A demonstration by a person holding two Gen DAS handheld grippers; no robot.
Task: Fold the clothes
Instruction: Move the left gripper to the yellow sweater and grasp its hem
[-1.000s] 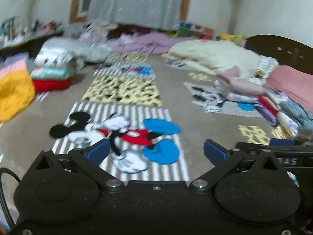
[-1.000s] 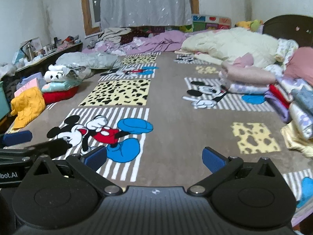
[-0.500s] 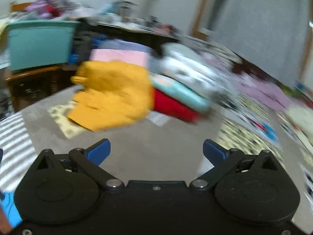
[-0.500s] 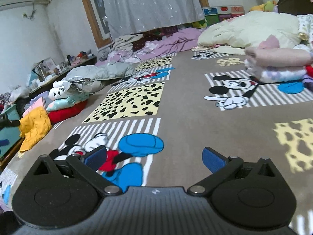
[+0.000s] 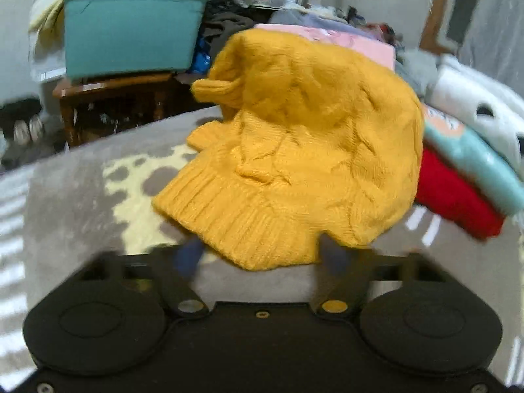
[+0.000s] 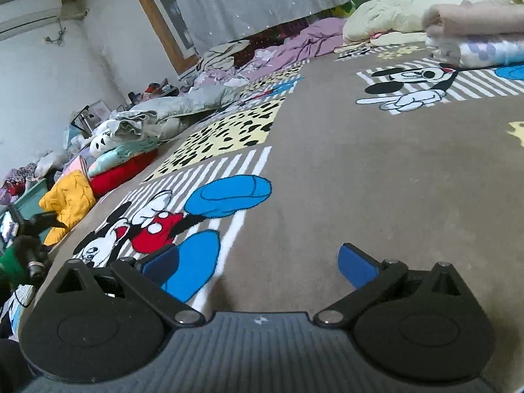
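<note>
A yellow cable-knit sweater lies bunched at the blanket's edge and fills the left wrist view. My left gripper is right at its ribbed hem. Its jaws are closing, and the blurred fingers still stand apart with the hem between them. The right wrist view shows the same sweater far left, with the left gripper against it. My right gripper is open and holds nothing, low over the brown Mickey Mouse blanket.
A teal bin sits on a wooden table behind the sweater. Red, light blue and white folded clothes lie to its right. A folded pile and a cream duvet lie at the far right.
The left gripper swung left from the Mickey blanket onto the yellow sweater, and its fingers have come inward. The right gripper has sunk closer to the blanket.
</note>
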